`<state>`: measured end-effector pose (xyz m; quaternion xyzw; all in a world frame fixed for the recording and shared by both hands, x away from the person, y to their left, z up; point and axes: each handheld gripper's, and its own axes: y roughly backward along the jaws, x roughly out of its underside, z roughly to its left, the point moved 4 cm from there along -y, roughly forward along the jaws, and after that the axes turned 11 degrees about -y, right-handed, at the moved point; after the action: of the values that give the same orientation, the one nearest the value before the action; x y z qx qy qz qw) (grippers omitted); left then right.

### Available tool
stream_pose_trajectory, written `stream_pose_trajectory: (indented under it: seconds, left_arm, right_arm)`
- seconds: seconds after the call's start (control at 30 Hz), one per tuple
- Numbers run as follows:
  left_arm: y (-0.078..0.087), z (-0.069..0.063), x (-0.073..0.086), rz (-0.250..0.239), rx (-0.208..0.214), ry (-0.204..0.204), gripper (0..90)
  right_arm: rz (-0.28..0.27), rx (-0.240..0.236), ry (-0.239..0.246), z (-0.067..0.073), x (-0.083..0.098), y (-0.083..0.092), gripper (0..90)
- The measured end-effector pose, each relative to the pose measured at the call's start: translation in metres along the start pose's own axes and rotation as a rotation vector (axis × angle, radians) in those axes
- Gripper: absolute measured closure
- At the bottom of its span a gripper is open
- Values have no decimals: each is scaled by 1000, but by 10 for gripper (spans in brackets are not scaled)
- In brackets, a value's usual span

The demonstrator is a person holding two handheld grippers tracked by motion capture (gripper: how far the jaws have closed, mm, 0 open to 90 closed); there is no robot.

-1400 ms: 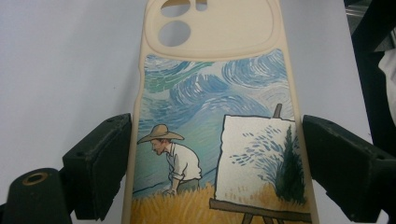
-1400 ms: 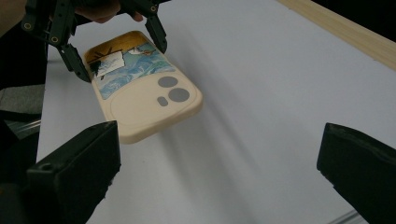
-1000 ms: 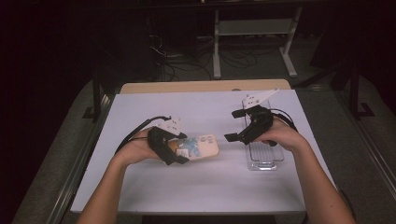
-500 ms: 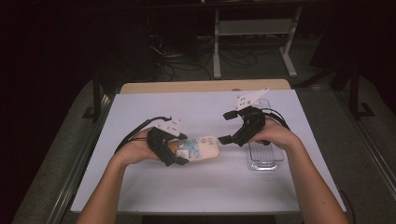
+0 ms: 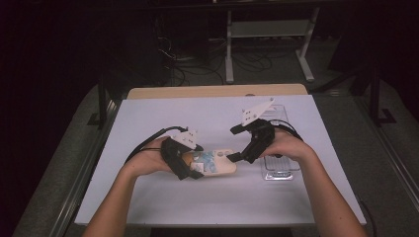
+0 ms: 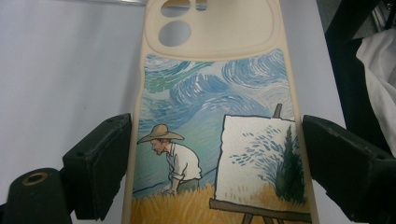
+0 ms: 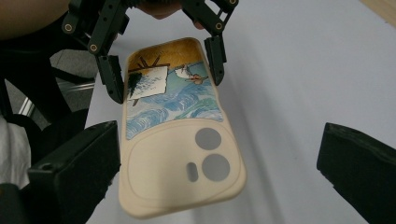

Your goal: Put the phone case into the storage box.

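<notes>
Your right gripper (image 5: 232,143) has moved left across the table since a second ago, away from the clear tray (image 5: 279,167) at the right and in toward the phone case (image 5: 213,162). Its lower jaw tip, which hung well right of the case before, now sits just beside the case's right end, and in the right gripper view the camera-hole end of the case lies between your widely parted jaws, nearer one of them
</notes>
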<state>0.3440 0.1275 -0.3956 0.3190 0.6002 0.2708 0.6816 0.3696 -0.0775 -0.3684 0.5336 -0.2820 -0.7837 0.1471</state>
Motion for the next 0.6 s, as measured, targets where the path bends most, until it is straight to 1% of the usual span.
stream_pose_trajectory:
  seconds: [0.07,0.1,0.13,0.17,0.2,0.27,0.33,0.37,0.4,0.43,0.5,0.57,0.6]
  left_arm:
    - [0,-1,-1,1,3,-7,113]
    - [1,-1,-1,7,3,-18,113]
    - [1,-2,-2,3,4,-10,113]
    - [2,-2,-3,8,5,-18,113]
    - [2,-3,-4,-2,0,-14,113]
    - [2,-3,-4,3,1,-19,113]
    - [3,-3,-5,7,-2,-39,113]
    - [3,-3,-5,22,1,-53,113]
    - [3,-3,-5,25,0,-52,113]
    - [3,-3,-5,26,-1,-56,113]
    - [2,-4,-6,22,-1,-50,113]
    - [1,-4,-6,22,1,-51,113]
    - [1,-5,-6,21,2,-51,113]
  right_arm:
    - [18,1,17,1,1,-3,0]
    - [33,-1,7,2,2,-4,0]
    - [38,-2,19,3,2,-6,0]
    - [38,-6,25,3,1,-7,0]
    - [42,-10,23,5,1,-9,0]
    - [43,-14,50,5,1,-13,0]
    - [48,-19,75,5,1,-17,0]
    - [53,-21,80,6,1,-18,0]
    - [74,-24,57,8,3,-19,0]
    - [81,-26,54,10,3,-20,0]
    - [91,-35,55,12,3,-23,0]
    - [90,-41,75,12,3,-26,0]
    - [107,-45,73,14,4,-27,0]
